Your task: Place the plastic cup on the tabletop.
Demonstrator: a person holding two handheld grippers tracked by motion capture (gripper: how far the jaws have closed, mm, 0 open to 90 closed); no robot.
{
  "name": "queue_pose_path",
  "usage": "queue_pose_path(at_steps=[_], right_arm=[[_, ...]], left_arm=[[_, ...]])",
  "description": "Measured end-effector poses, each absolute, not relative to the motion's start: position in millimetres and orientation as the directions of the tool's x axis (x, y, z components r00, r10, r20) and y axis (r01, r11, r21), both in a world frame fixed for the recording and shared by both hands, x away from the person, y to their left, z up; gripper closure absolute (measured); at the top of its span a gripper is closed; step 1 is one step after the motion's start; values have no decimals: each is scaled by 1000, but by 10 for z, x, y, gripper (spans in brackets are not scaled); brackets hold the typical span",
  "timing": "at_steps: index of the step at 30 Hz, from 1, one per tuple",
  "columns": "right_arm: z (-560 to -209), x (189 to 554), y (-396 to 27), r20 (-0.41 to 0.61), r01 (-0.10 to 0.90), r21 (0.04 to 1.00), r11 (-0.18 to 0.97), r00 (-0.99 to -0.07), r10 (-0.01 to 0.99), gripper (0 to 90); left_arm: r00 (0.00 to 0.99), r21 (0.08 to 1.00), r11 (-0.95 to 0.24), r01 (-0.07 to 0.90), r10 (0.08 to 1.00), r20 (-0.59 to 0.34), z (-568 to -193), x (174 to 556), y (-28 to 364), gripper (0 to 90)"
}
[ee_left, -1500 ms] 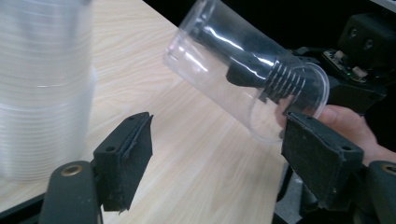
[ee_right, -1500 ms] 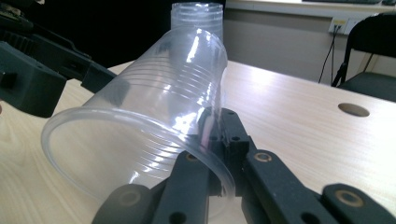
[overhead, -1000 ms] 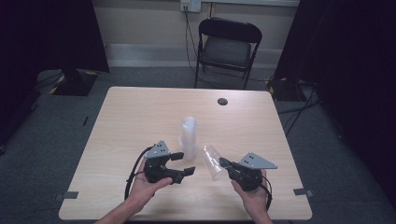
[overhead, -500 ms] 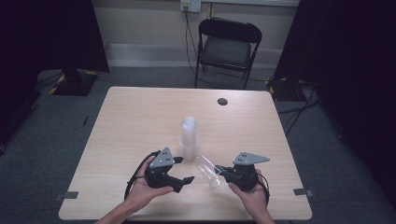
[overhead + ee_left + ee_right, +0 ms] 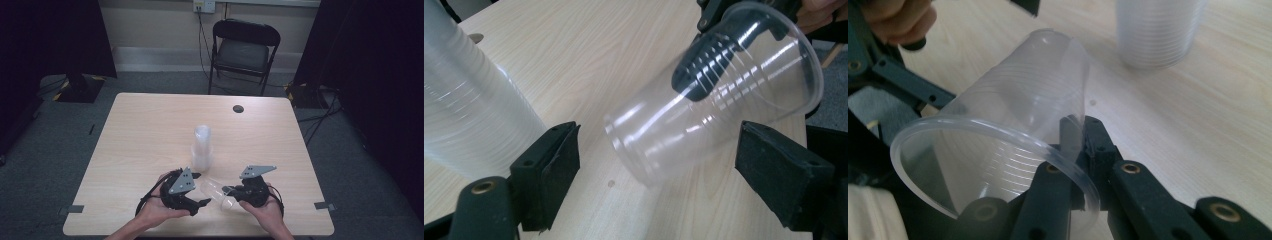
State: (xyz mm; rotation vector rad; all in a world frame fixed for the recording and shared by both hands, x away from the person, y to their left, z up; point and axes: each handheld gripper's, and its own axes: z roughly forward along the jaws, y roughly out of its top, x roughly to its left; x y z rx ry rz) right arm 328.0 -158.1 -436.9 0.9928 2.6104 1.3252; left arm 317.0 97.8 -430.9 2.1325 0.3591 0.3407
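A single clear plastic cup (image 5: 216, 191) lies tilted just above the table, its rim toward my right gripper (image 5: 229, 191). In the right gripper view that gripper (image 5: 1080, 135) is shut on the cup (image 5: 1013, 130), pinching the wall at the rim with one finger inside. My left gripper (image 5: 201, 189) faces the cup's base. Its jaws have just been opening and now stand wide on either side of the cup (image 5: 704, 115) without touching it, as the left gripper (image 5: 659, 165) view shows. A tall stack of clear cups (image 5: 201, 146) stands upright behind both grippers.
The wooden table (image 5: 150, 130) has a small dark round hole (image 5: 238, 108) near its far edge. A black folding chair (image 5: 243, 50) stands beyond the table. The stack (image 5: 464, 115) is close beside the left gripper's left jaw.
The right gripper and its cup have come down and nearer the table's front edge. The left gripper's jaws have widened, and it has shifted slightly toward the cup.
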Motion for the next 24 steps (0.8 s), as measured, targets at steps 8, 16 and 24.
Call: queue_pose_path(at_steps=[8,16,24], right_arm=[[-4399,3291,-1495,248,524,707,474,-813,528,881],[-4400,3306,-1481,269,537,703,467,-808,523,880],[-4422,3334,-1412,316,575,681,454,-790,526,883]], left_arm=[[948,817,-575,53,287,140,-4343,3122,923,160],[949,782,-623,14,253,185,-4404,3084,833,134],[945,741,-669,-46,211,250,-4491,3007,675,173]])
